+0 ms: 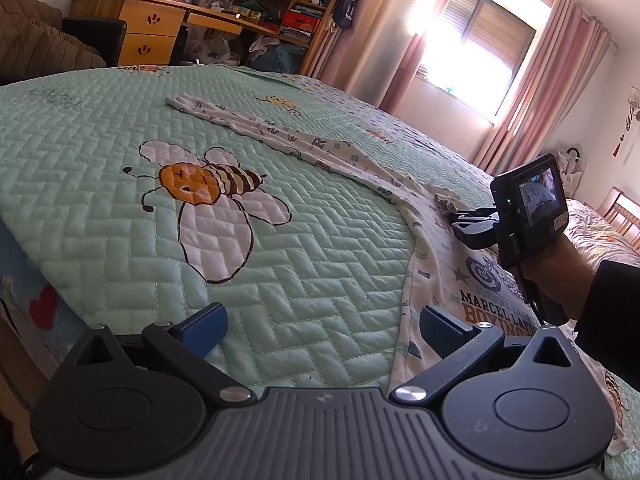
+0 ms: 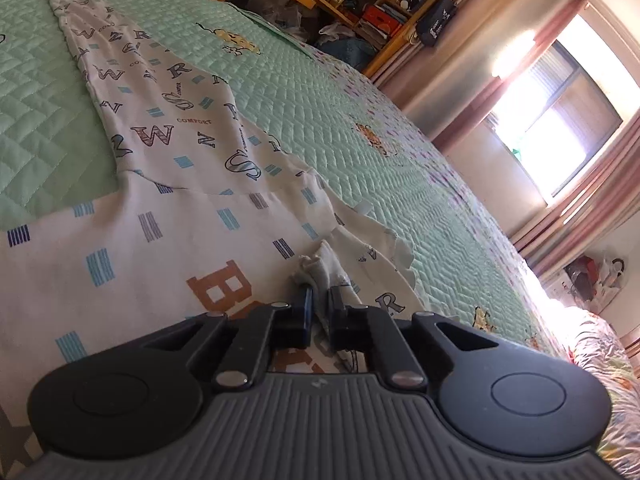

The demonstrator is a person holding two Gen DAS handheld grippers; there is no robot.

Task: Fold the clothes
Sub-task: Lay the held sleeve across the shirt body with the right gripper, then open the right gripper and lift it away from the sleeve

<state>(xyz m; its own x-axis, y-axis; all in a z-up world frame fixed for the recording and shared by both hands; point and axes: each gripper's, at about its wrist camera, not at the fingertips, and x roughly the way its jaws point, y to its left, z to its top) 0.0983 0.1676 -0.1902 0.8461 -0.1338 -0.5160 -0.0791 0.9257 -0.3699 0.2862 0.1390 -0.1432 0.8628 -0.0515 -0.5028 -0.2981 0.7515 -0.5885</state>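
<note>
The shirt [image 2: 132,248], white with printed letters, small striped patches and a big orange word across the chest, lies spread on the bed [image 1: 120,152], on its pale green quilt. One long sleeve [image 1: 256,128] stretches away from the shirt's body across the quilt, passing just beside the large bee picture [image 1: 208,196] stitched into it. At the shirt's far edge, a bunched fold of cloth [image 2: 320,264] sits between the pads of the right tool [image 2: 318,302], whose jaws are together and clamped on that fold; a hand [image 1: 560,276] in a dark sleeve holds this tool low over the shirt. The left tool [image 1: 320,328] hovers at the shirt's other edge, its blue pads [image 1: 204,328] wide apart with nothing between them; one pad is over bare quilt, the other over the shirt's side.
</note>
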